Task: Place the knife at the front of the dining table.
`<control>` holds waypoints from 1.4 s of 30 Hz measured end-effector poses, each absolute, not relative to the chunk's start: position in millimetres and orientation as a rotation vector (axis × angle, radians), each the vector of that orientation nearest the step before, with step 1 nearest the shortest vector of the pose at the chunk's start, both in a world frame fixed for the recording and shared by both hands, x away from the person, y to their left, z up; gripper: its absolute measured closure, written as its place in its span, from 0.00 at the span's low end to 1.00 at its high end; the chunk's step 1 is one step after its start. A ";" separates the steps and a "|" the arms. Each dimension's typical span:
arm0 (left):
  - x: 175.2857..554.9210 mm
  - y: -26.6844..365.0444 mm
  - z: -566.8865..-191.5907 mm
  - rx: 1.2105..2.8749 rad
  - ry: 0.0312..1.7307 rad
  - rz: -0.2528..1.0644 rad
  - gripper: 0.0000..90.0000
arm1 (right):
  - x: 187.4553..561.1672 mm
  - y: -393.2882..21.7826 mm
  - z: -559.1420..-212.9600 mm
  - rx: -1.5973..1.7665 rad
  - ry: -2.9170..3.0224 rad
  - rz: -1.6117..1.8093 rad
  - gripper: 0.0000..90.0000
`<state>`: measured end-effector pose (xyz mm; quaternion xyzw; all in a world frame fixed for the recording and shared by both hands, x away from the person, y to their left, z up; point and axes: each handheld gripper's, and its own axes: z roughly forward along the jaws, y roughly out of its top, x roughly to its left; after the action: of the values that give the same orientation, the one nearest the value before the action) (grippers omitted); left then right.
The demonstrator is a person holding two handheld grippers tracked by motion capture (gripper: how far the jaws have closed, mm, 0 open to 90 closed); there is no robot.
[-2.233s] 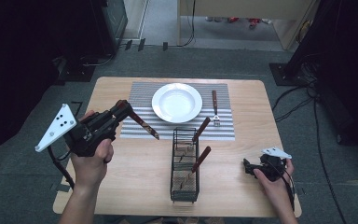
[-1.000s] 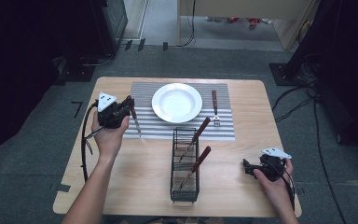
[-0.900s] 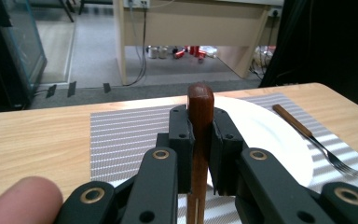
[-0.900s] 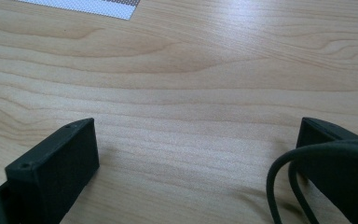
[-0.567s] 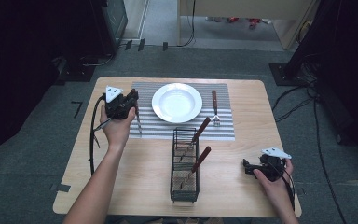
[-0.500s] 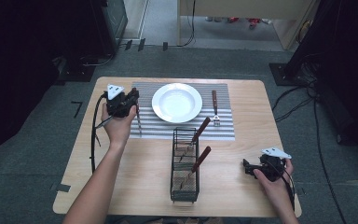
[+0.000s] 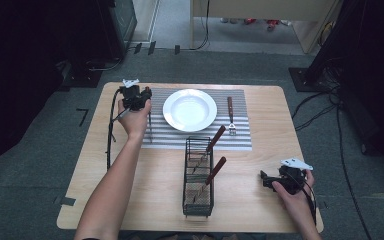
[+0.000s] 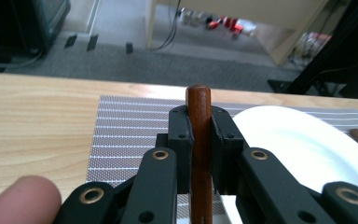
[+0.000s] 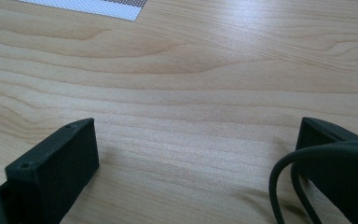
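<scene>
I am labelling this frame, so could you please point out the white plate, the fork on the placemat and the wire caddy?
white plate (image 7: 190,110), high view, on the centre of its bowl.
fork (image 7: 230,111), high view, on its wooden handle.
wire caddy (image 7: 198,202), high view, on its near end.

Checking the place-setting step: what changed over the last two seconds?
The left gripper carried a wooden-handled utensil from the table's near-left area forward to the placemat, left of the plate, jaws shut on the handle. Unchanged: right gripper open, resting on the table; fork; the two utensils in the caddy.
</scene>
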<state>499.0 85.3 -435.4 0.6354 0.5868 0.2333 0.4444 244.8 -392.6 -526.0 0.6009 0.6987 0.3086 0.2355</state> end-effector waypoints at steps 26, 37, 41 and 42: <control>559.3 65.3 -498.9 1.681 1.589 0.628 0.89 | 244.2 -393.2 -525.8 1.651 1.920 0.862 0.00; 565.5 57.4 -510.3 1.752 1.626 0.599 0.82 | 244.6 -394.8 -525.7 1.651 1.924 0.878 0.00; 565.4 59.9 -509.2 1.730 1.632 0.555 0.75 | 244.6 -394.5 -525.7 1.648 1.925 0.874 0.00; 565.3 61.1 -508.2 1.732 1.636 0.553 0.74 | 244.6 -394.3 -525.7 1.649 1.925 0.873 0.00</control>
<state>565.3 61.1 -508.2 0.6656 0.6288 0.2127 0.3411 244.6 -394.3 -525.7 0.5988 0.6991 0.3171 0.2284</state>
